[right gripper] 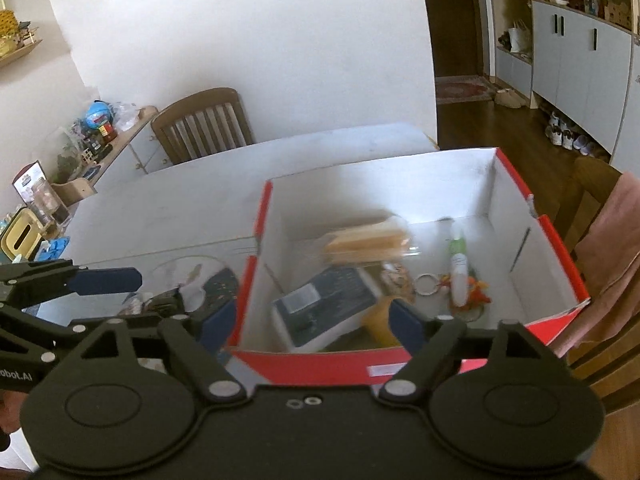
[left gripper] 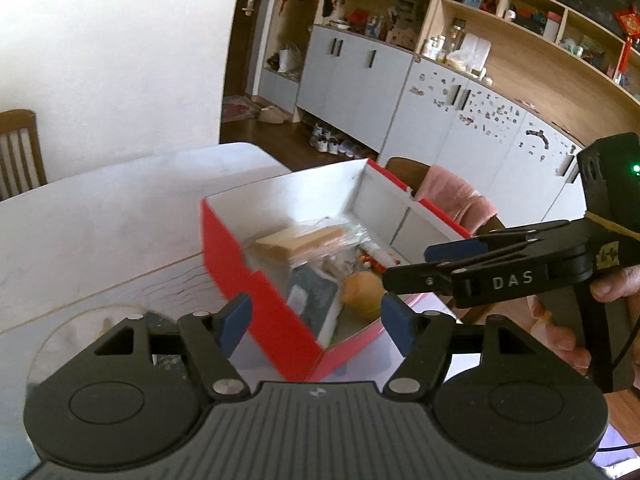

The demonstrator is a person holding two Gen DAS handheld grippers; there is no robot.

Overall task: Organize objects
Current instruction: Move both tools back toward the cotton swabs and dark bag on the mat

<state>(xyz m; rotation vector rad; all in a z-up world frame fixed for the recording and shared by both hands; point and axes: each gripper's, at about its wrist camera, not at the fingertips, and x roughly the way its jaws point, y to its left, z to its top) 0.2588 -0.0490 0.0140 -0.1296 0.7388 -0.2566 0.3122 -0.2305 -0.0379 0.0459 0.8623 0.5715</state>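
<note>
Right now I am looking down into a red cardboard box [right gripper: 412, 368] with white inner walls, sitting on a pale tabletop [right gripper: 168, 208]. Both of my tools hover just above its near edges. The left tool [left gripper: 316, 322] has its blue pads apart with nothing between them. The right tool [right gripper: 310, 326] is also spread wide and empty — no pad presses on anything.

Inside the box lie several small things. A clear packet holding tan wooden blocks [right gripper: 366, 242] rests toward the back; it is blurred, so I cannot tell whether it has settled. In front of it sits a flat dark packet with a white label [right gripper: 324, 304]. Beside that is a rounded yellow-tan object [left gripper: 362, 288], partly hidden by my right tool. A white-and-green tube [right gripper: 458, 270] lies toward the right wall, with a metal key ring [right gripper: 426, 283] and some orange bits next to it.

Outside the box, on the tabletop to its left, I see a few more items [right gripper: 176, 292] on what looks like a clear plate, too cluttered to name.

My guess on handling: everything here seems light. The plastic packet would be slippery and crinkly — best pinched across the stiff blocks inside. The tube would roll, so I would take it across its middle. The box is thin cardboard, and its walls would flex if nudged.
</note>
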